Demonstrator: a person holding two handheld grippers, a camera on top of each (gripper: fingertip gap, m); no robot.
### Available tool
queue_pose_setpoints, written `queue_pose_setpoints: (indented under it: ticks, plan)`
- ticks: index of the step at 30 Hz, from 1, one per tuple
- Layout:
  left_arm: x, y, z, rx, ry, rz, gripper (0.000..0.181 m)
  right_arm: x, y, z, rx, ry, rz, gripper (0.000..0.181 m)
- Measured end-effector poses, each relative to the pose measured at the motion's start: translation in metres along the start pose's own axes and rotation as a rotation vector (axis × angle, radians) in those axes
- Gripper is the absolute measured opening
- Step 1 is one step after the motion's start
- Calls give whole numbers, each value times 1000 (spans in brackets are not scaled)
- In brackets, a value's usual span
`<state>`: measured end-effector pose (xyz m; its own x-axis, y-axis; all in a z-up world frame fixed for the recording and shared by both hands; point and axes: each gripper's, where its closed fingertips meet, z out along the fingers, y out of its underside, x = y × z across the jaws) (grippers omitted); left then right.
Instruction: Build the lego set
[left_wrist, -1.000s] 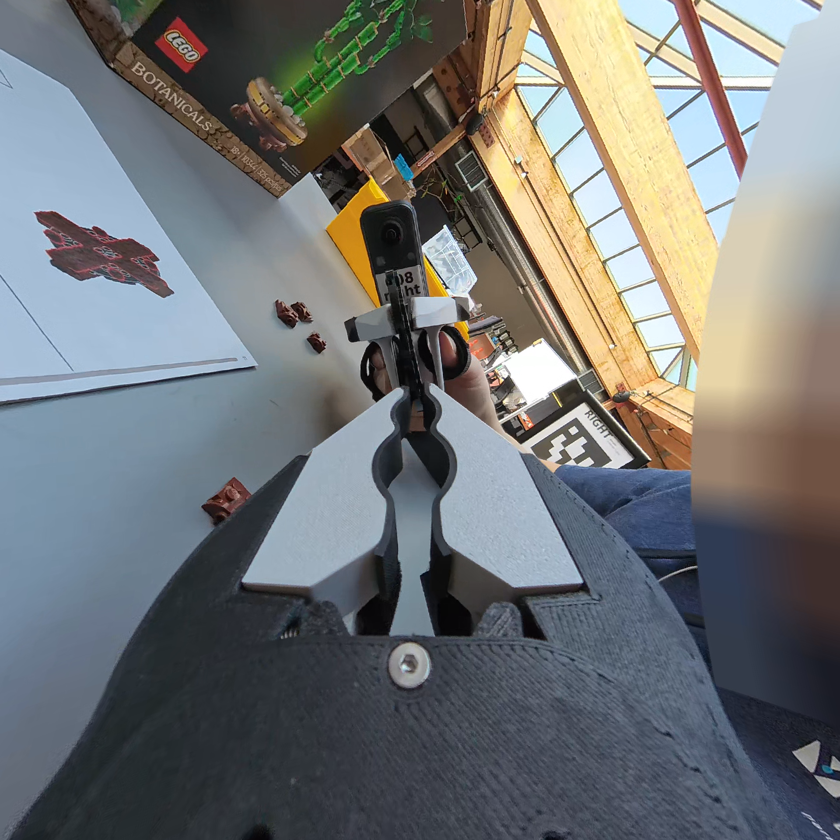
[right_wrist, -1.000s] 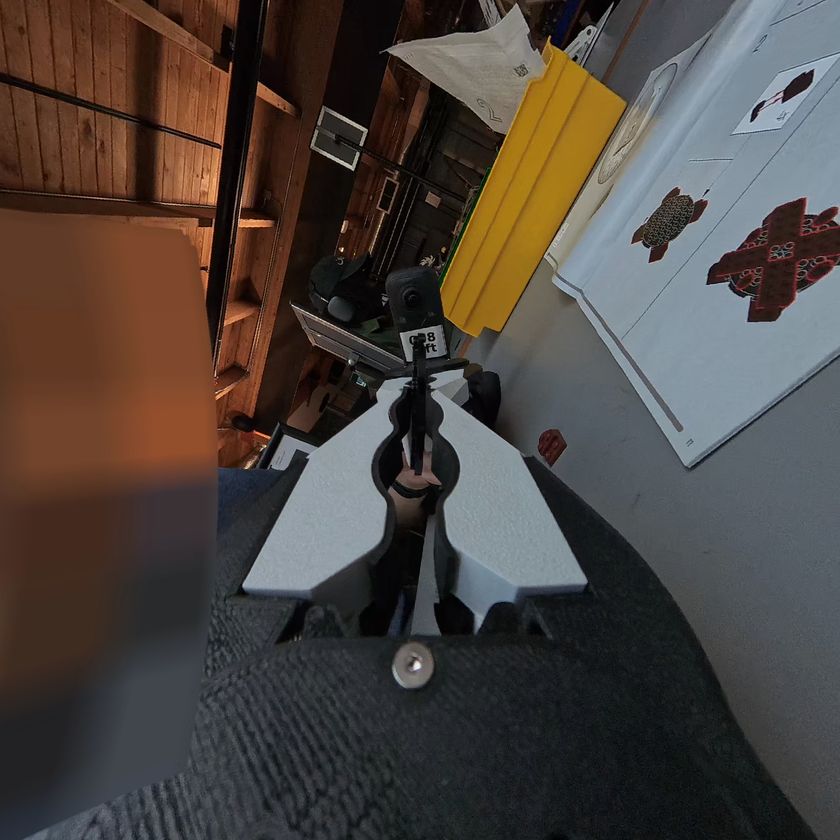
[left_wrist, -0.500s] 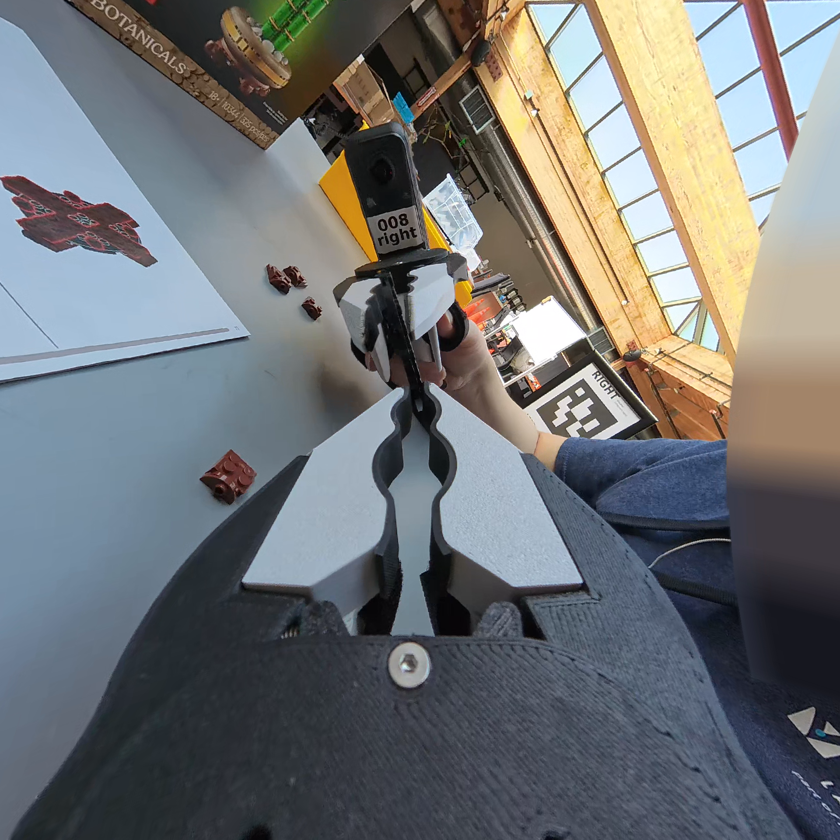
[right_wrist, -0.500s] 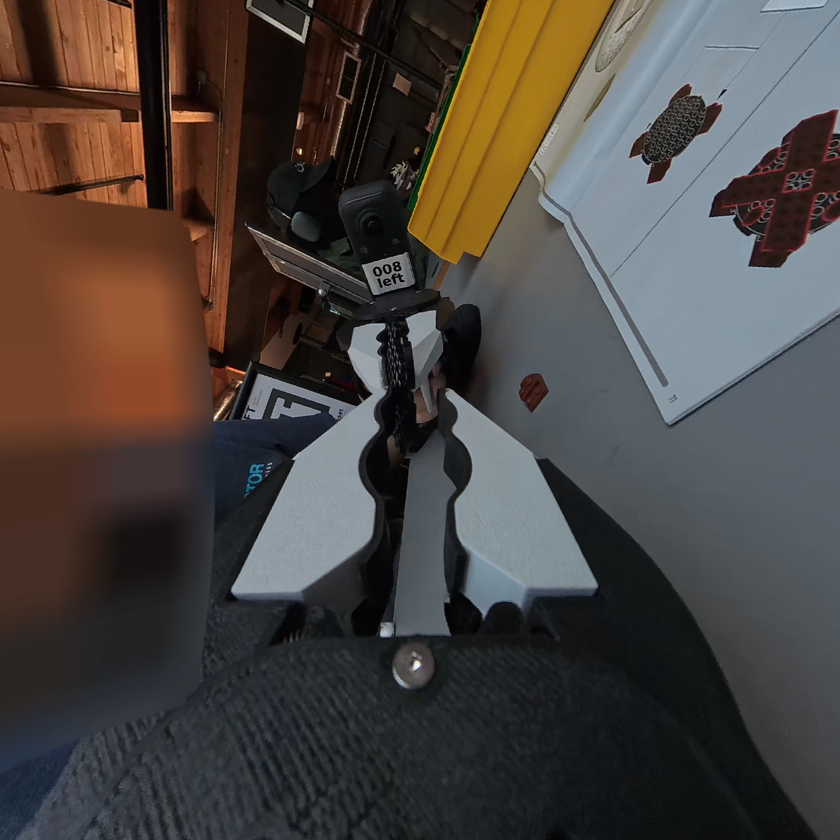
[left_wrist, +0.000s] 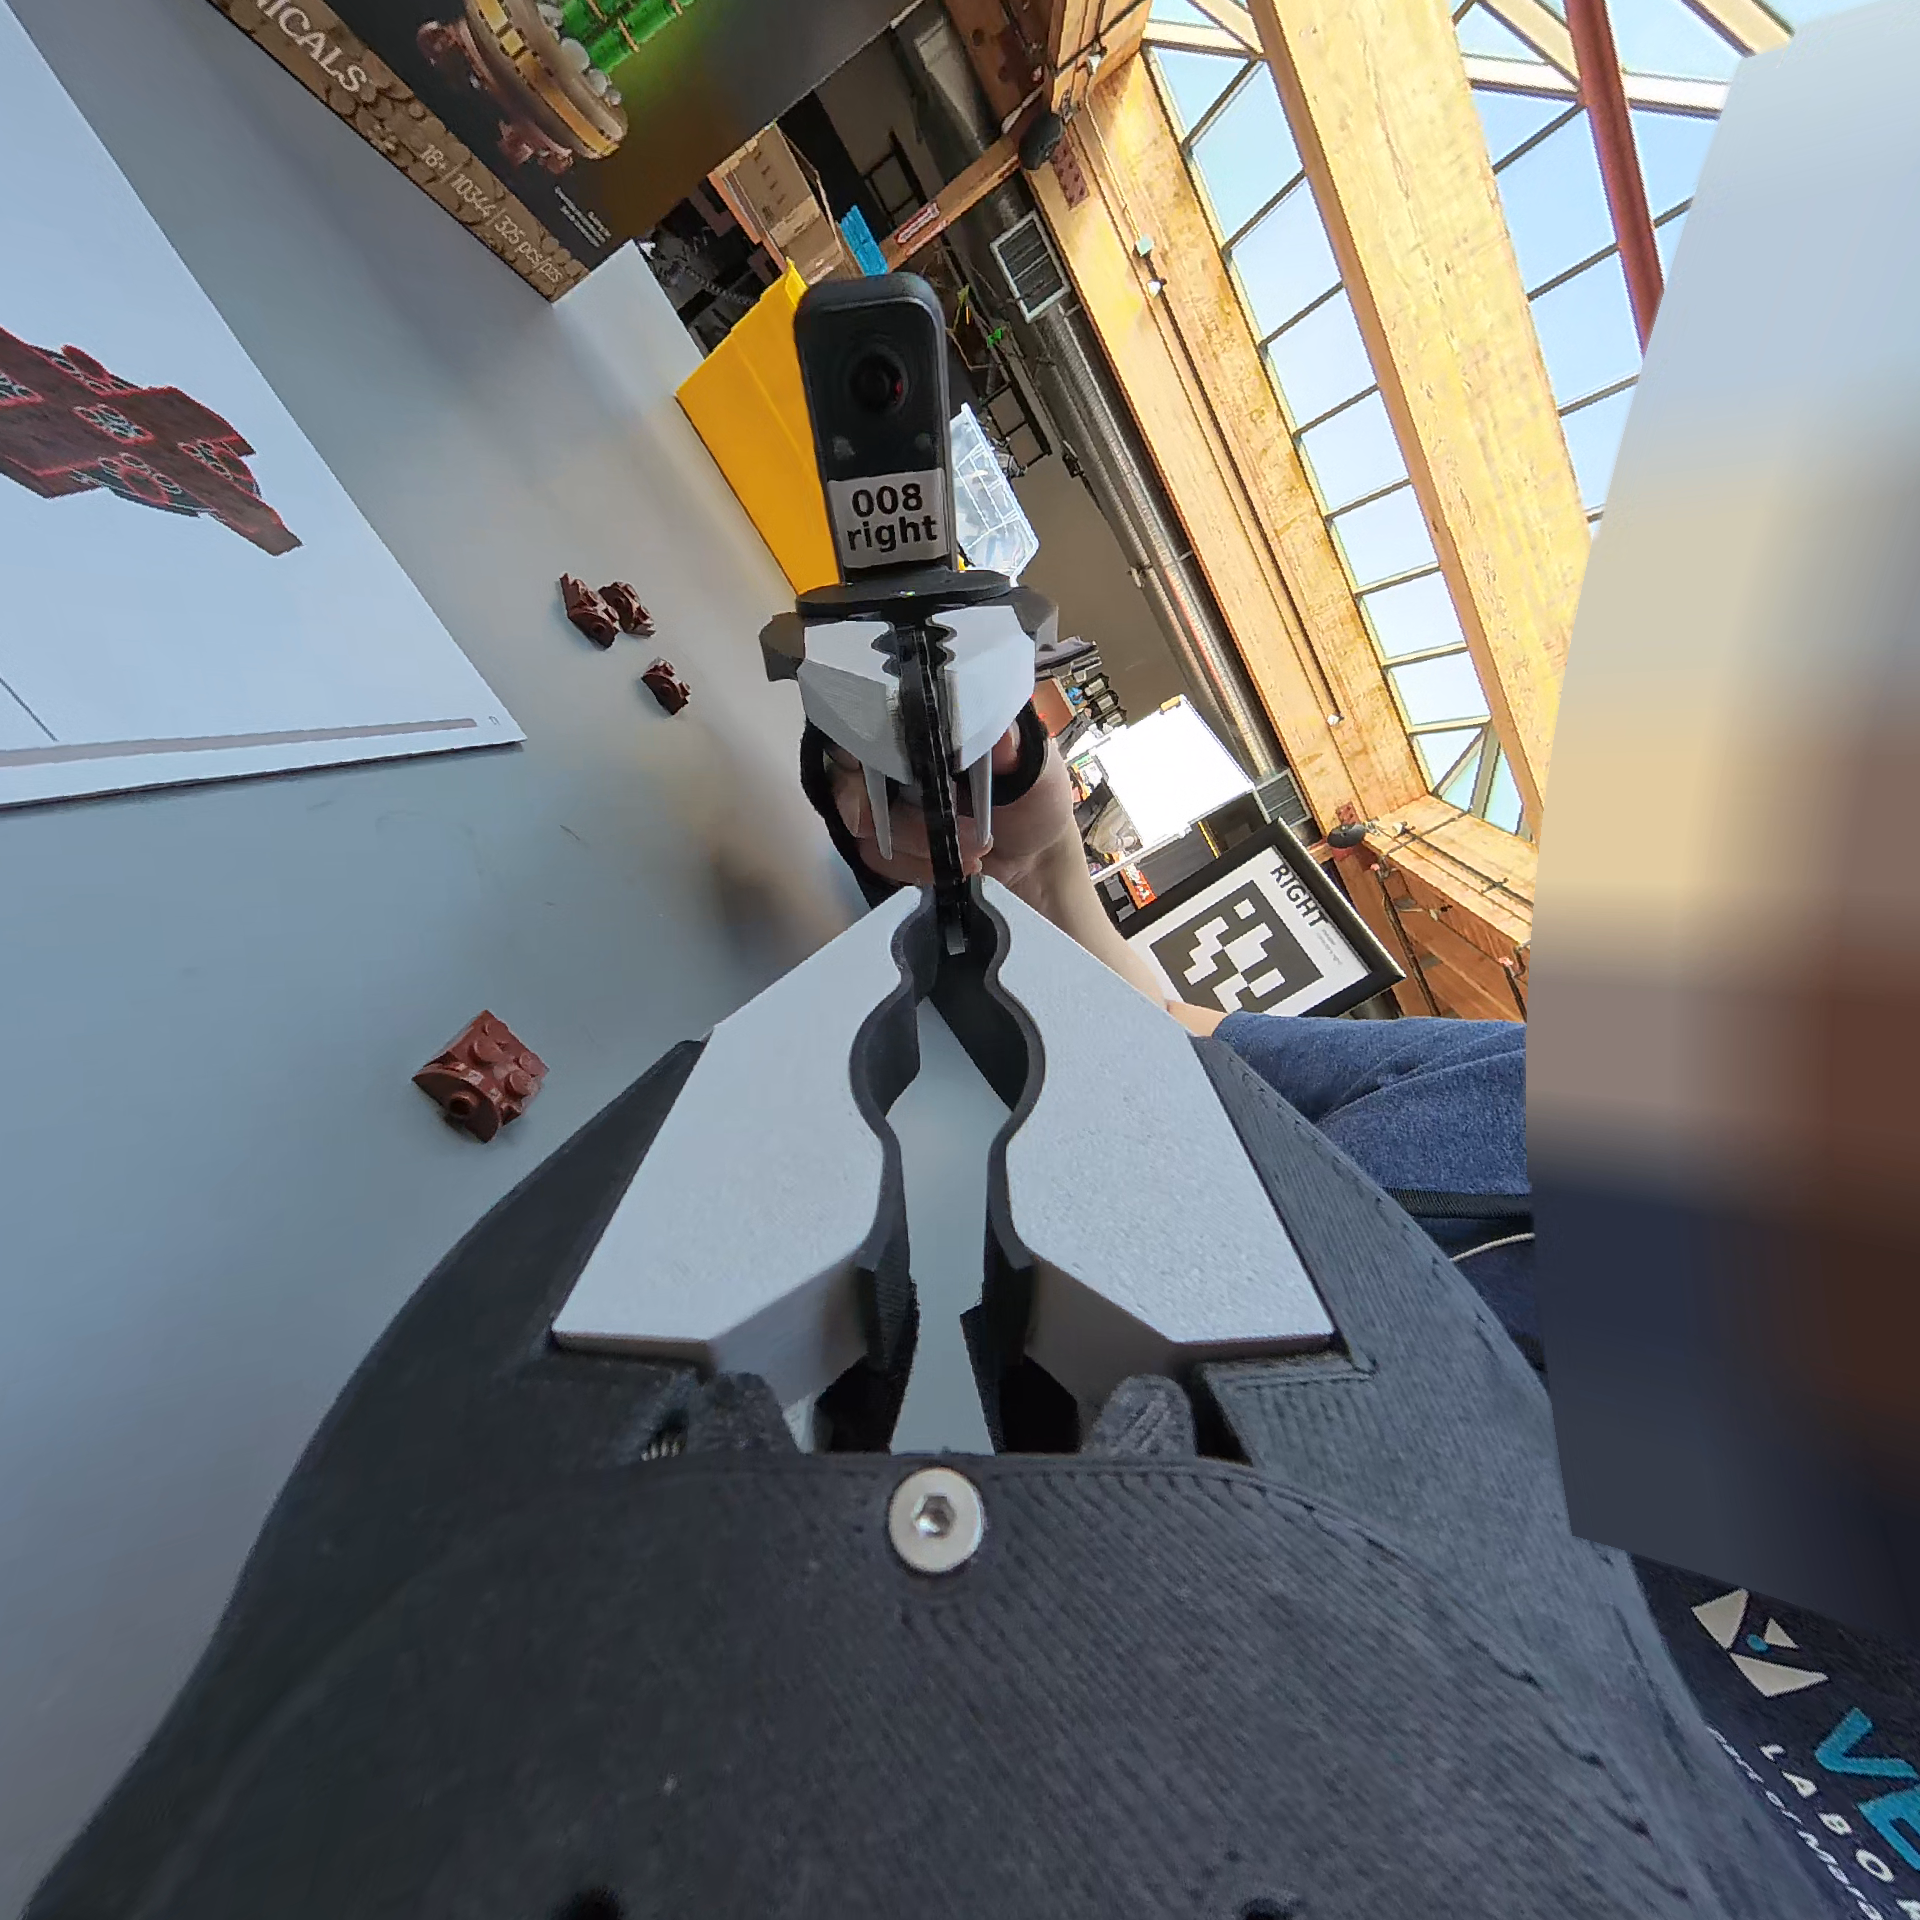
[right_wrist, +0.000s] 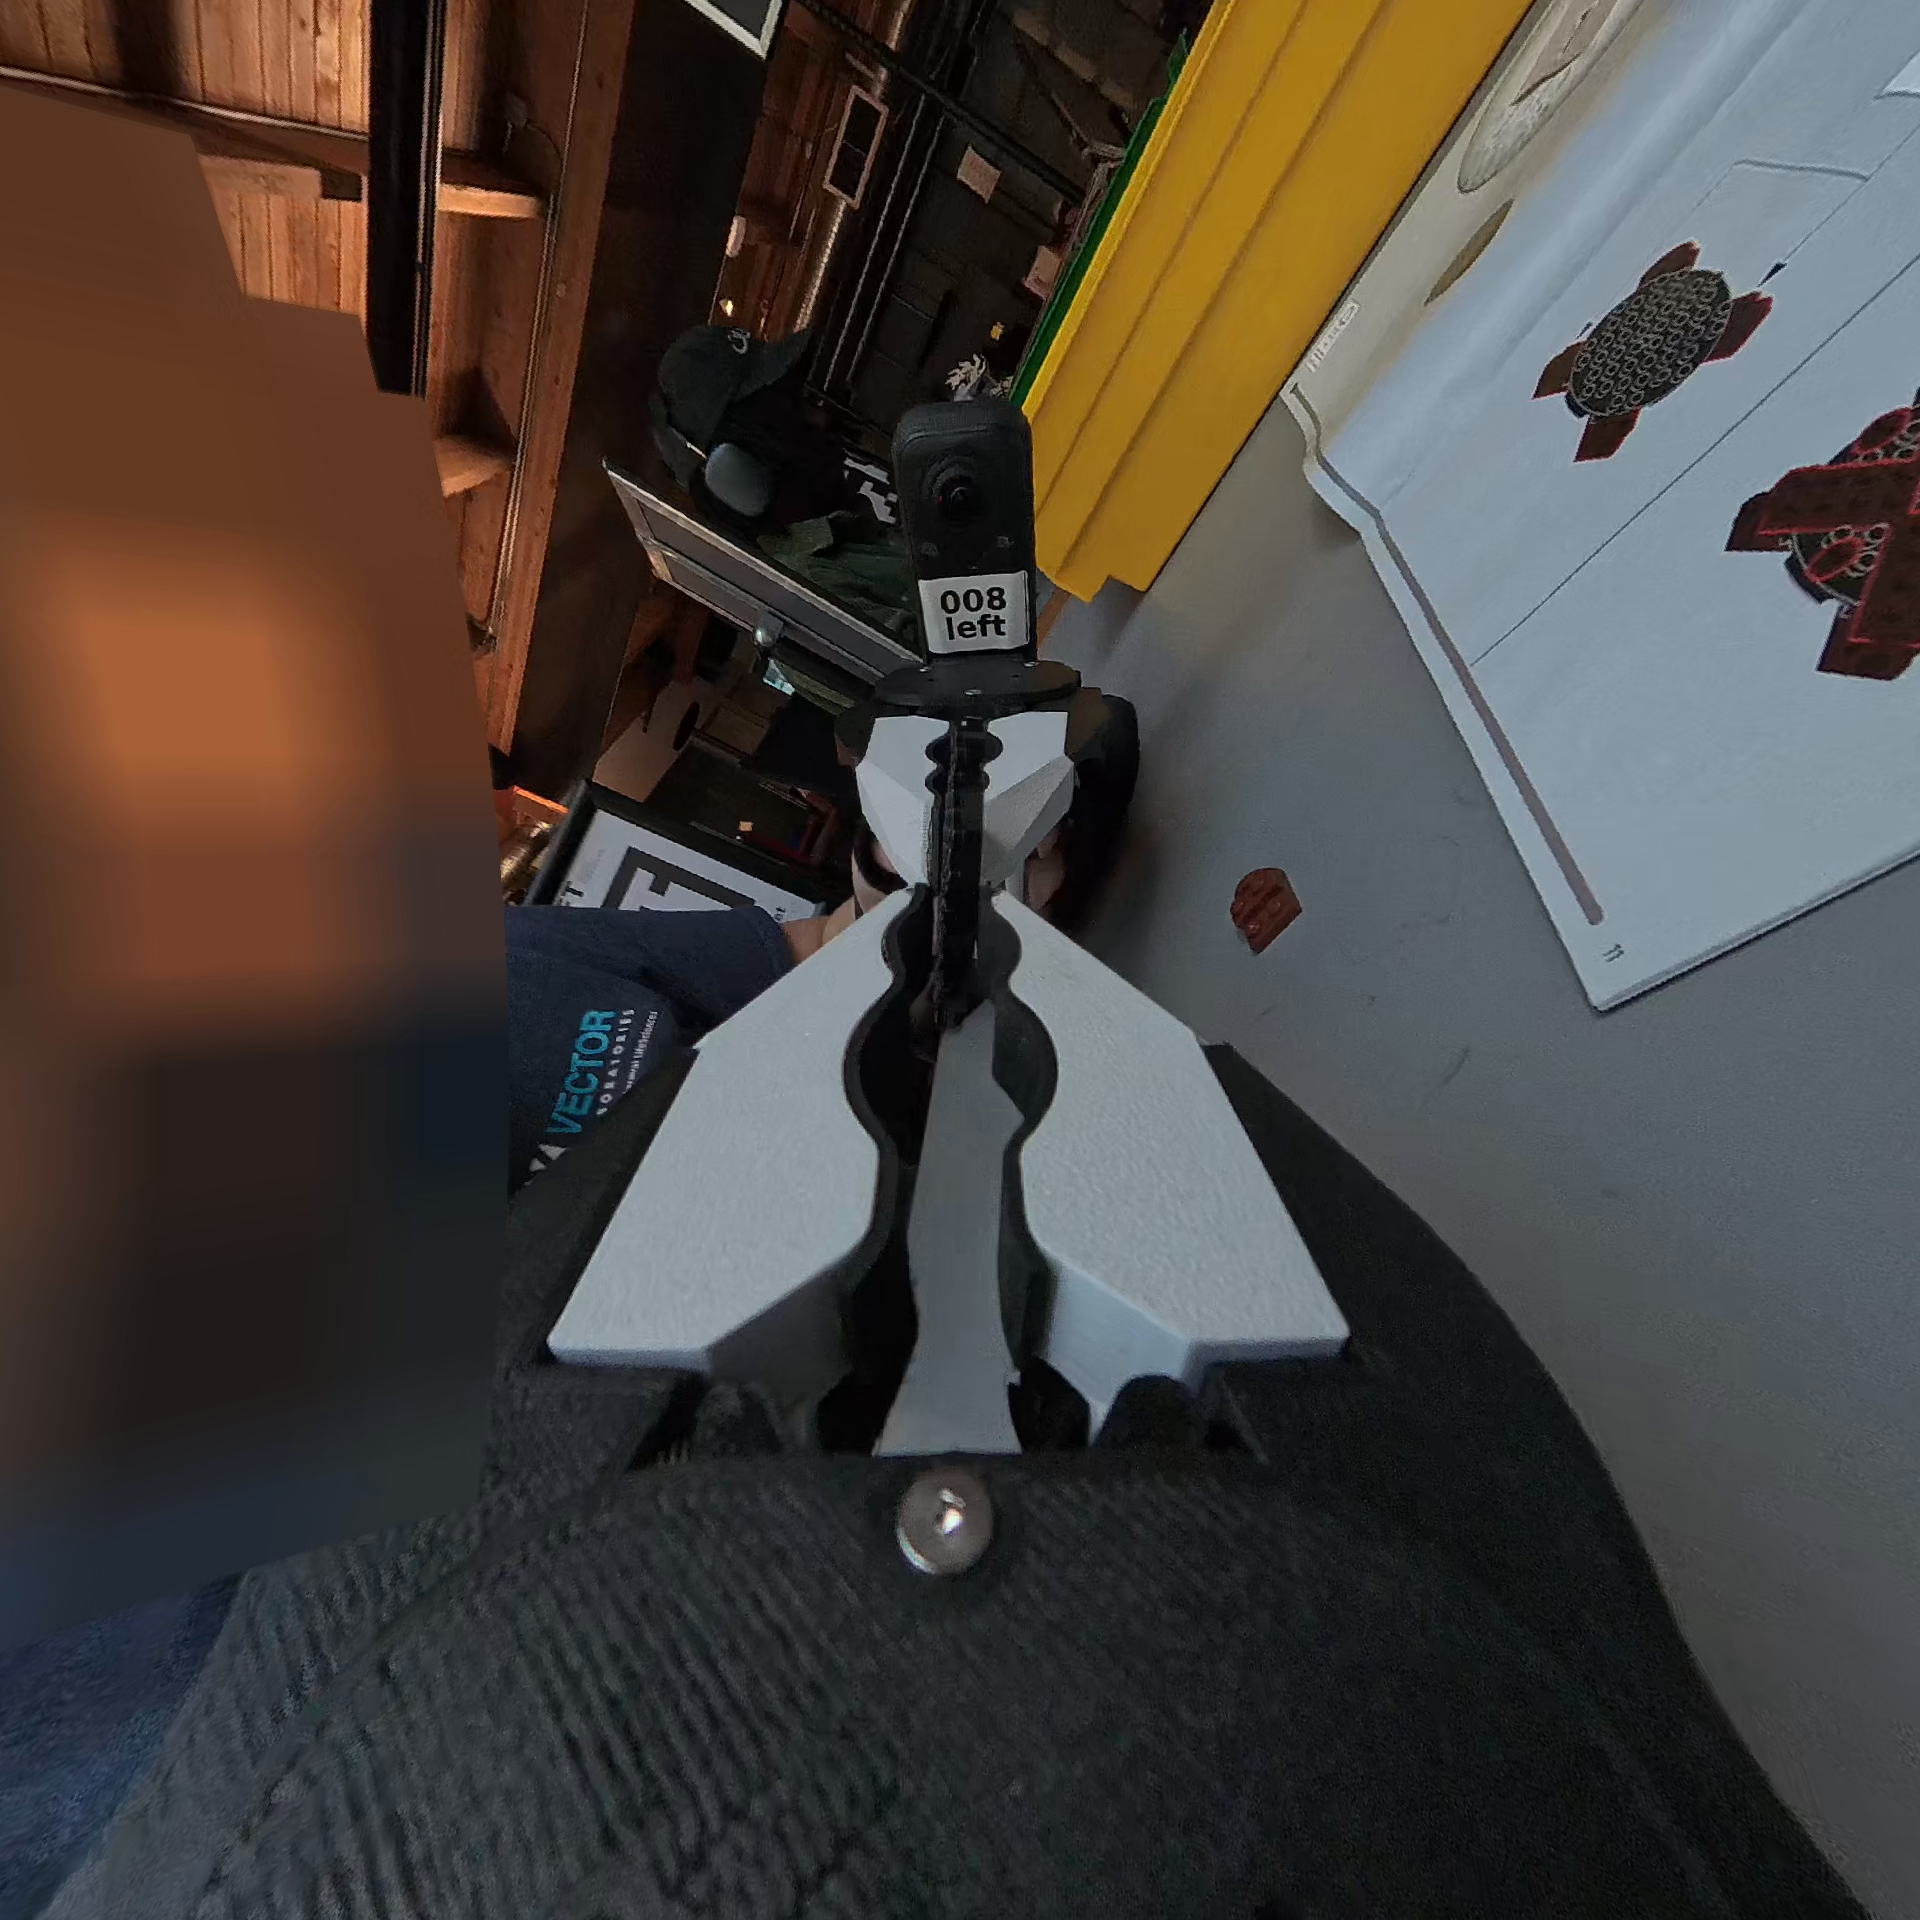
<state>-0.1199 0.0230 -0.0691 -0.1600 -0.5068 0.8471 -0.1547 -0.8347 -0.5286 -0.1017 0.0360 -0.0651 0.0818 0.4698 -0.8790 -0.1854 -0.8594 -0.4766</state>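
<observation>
1. The grey tabletop (left_wrist: 260, 987) fills the left of the left wrist view, tilted steeply, with both claws raised above it and pointing at each other.
2. A dark set box (left_wrist: 499, 114) stands at the far end; beside it is a yellow bin (left_wrist: 748, 436).
3. A white instruction sheet (left_wrist: 208, 582) lies flat, showing a red-brown build.
4. The left claw (left_wrist: 948, 920) has its tips nearly together on a thin black flat piece (left_wrist: 940, 790), which runs on into the right claw (left_wrist: 925, 821). Both seem clamped on it from opposite ends.
5. In the right wrist view, the same black piece (right_wrist: 951, 914) bridges the right claw (right_wrist: 951, 904) and the left claw (right_wrist: 951, 862) edge-on.
6. A loose brown brick (left_wrist: 480, 1075) lies on the tabletop just beside the left claw; three small brown bits (left_wrist: 618, 629) sit farther off, near the sheet's corner.
7. Risk: the piece is thin and held by its ends in the air, so a twist or uneven push between the two claws could flex it, pop it free and drop it onto the tabletop or into the person's lap.
8. Seen edge-on, any studs are hidden, so misalignment would be hard to catch.
</observation>
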Motion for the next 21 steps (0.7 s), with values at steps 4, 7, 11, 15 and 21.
queue_pose_setpoints:
  ticks: [4, 7, 11, 15, 21]
  plan:
    - [-3, -2, -2, 13, -15, -23, 2, 16, -7, -11, -106, 346, -551, 91]
    - [-6, 1, -1, 5, -17, -54, 2, -7, -7, -3, -100, 425, -1023, 104]
    - [-6, 11, 5, -30, -5, -95, 2, 9, 15, 14, -271, 530, -1216, 95]
    - [-6, 14, 8, -36, -8, -95, 1, 14, 15, 12, -298, 558, -1268, 69]
    - [-5, 13, 9, -27, 12, -121, 2, 11, 15, 10, -283, 545, -1259, 68]
